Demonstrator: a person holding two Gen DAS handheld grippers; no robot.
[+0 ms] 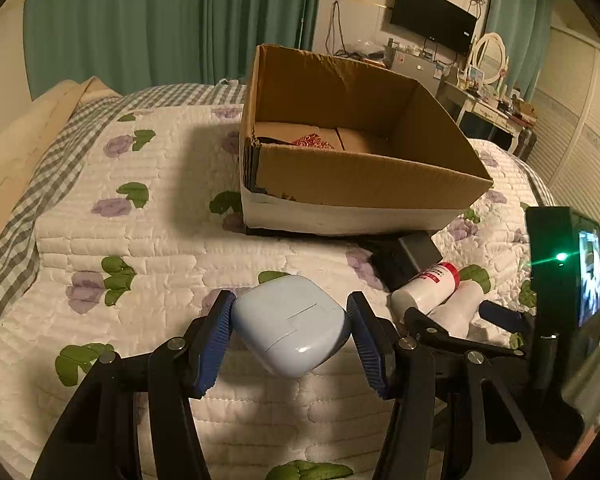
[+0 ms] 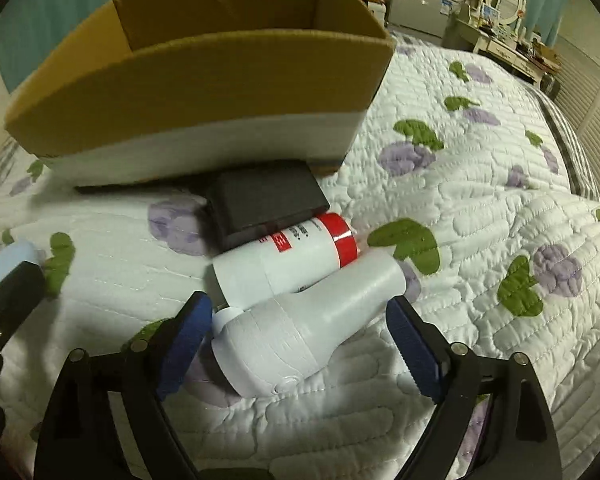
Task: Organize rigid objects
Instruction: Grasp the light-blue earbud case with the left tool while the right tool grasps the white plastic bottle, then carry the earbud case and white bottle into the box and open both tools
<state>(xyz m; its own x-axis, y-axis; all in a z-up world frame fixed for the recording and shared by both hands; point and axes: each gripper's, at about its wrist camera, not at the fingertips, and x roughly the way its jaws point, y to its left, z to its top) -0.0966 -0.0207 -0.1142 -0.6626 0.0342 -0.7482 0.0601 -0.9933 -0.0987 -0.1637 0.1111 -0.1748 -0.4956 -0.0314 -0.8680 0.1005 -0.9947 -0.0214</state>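
Left wrist view shows the open brown cardboard box [image 1: 340, 148] standing on the quilted flowered bedspread [image 1: 140, 240] well ahead of the left gripper [image 1: 290, 320], whose blue pads are clamped on a pale blue rounded plastic case [image 1: 290, 332]. Right wrist view has the right gripper [image 2: 300, 320] spread apart around a plain white plastic bottle [image 2: 300, 340] lying on its side; just beyond it lie a red-capped white bottle [image 2: 288, 260], then a black rectangular block [image 2: 264, 204] by the box [image 2: 200, 92].

Quilted bed [image 2: 480, 208] (floral) carries box [image 2: 204, 92], bottles [image 2: 300, 256], case [image 2: 266, 204].
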